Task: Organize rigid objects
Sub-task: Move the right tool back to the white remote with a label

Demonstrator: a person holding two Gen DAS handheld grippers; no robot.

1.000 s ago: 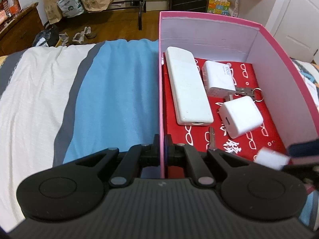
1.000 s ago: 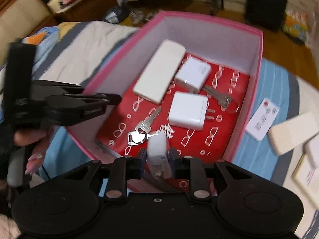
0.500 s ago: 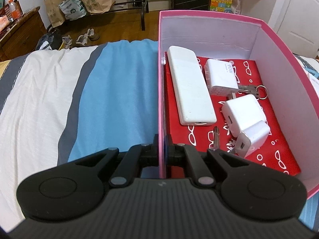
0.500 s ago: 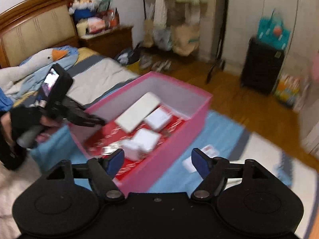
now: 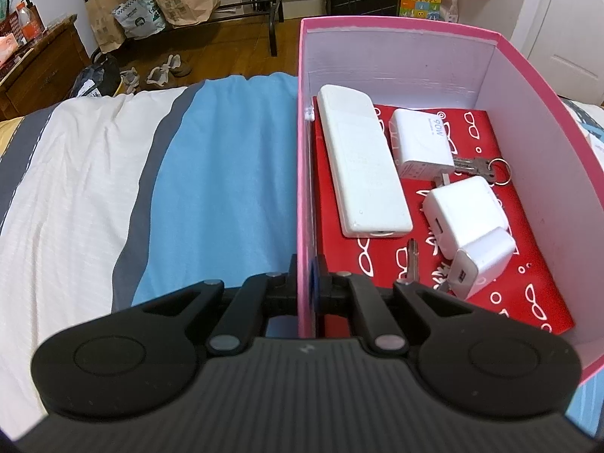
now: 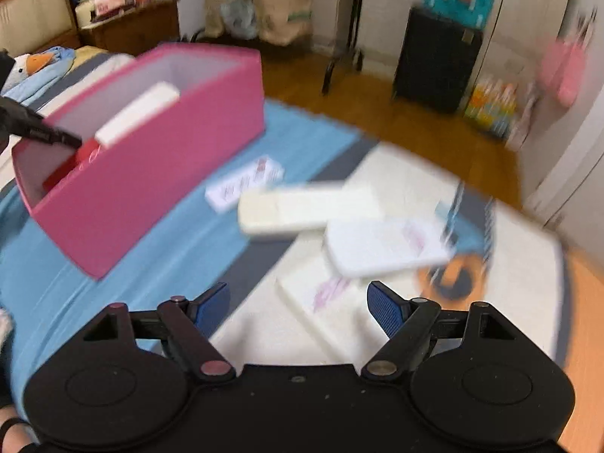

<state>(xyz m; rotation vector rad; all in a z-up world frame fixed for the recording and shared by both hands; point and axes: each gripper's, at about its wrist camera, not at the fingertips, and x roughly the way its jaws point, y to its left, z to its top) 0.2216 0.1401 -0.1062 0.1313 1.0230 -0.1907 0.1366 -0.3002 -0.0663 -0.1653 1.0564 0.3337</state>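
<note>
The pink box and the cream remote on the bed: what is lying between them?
In the right wrist view, a white printed card lies on the blue bedsheet between the pink box and the cream remote.

Glossy white plastic chargers [image 5: 464,209], matt pink cardboard box [image 5: 396,60]

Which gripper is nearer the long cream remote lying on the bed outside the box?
Right. The right gripper, jaws open and empty, hovers over the bed just short of the cream remote. The left gripper is clamped on the pink box wall, the box between it and the remote.
</note>
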